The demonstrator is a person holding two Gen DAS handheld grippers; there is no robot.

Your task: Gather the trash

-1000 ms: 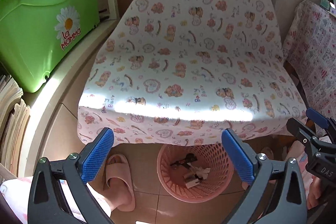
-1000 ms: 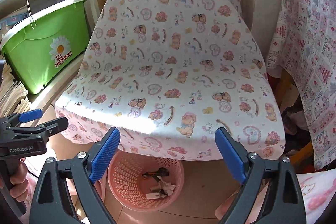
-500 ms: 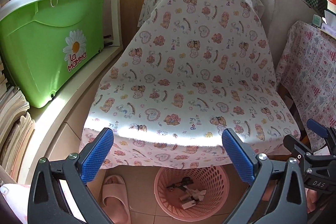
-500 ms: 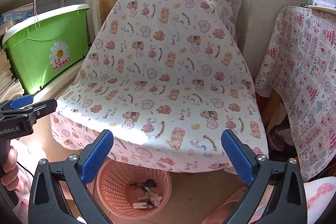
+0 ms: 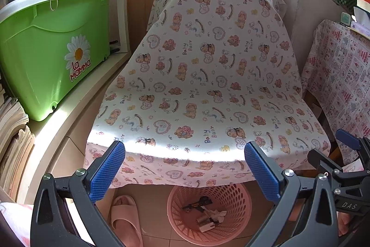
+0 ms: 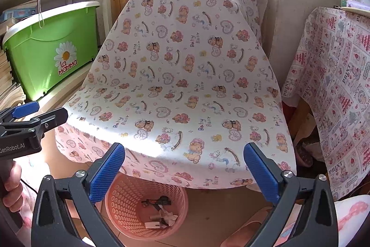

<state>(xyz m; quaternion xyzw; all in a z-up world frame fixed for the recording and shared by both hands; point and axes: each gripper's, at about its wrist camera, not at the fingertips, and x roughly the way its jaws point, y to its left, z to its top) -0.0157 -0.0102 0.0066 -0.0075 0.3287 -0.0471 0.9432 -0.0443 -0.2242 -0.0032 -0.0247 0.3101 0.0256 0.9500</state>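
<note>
Left wrist view: pink basket (image 5: 209, 214) at 6 o'clock holds scraps (image 5: 208, 215); both grippers, left gripper (image 5: 185, 171) and right gripper (image 6: 183, 171), jaws released, empty. Cloth-covered bench (image 5: 208, 85) bare; collection looks finished.

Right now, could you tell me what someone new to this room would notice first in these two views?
The big bear-print sheet draped over a piece of furniture fills the middle. A bright green La Mamma bin sits on the ledge to its left. Below the sheet's front edge, on the floor, a pink mesh basket holds a few scraps, framed by the open blue-padded right tongs.
</note>
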